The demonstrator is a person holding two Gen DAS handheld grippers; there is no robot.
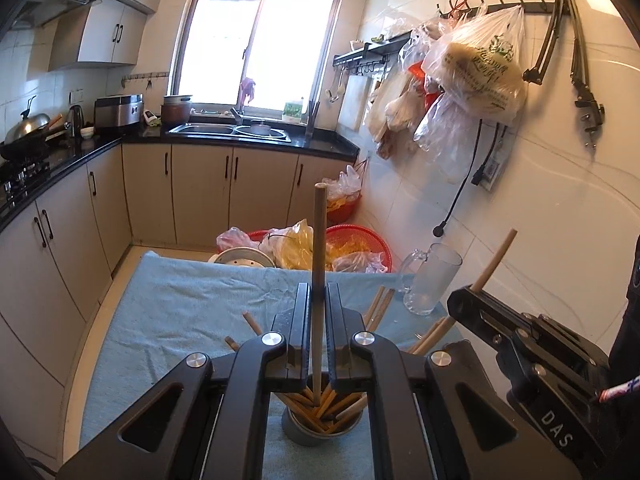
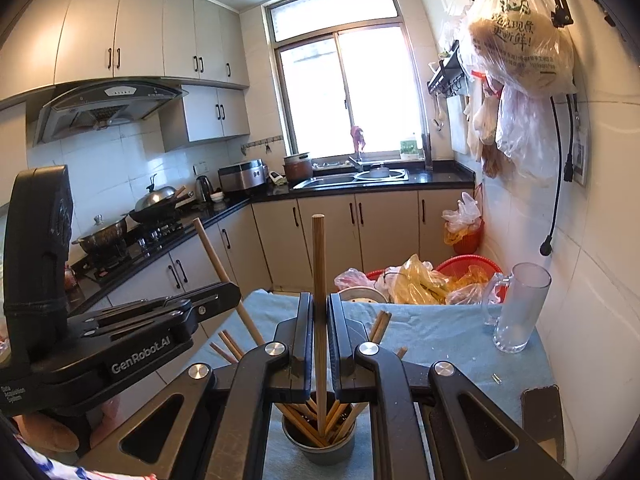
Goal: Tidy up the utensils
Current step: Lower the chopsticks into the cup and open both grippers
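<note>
Standing pinched in each tool (image 1: 318,292): one chopstick (image 1: 319,240).

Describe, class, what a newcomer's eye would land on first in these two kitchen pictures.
First, two single chopsticks standing up: one clamped in the left hand-held gripper, one in the right hand-held gripper. Below them, a grey cup crammed with chopsticks on the blue cloth. At the cloth's far right corner stands an empty glass mug.

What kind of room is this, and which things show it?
It looks like a home kitchen. A double sink sits under the window, a wok stands on the gas stove, and a range hood hangs above it.
</note>
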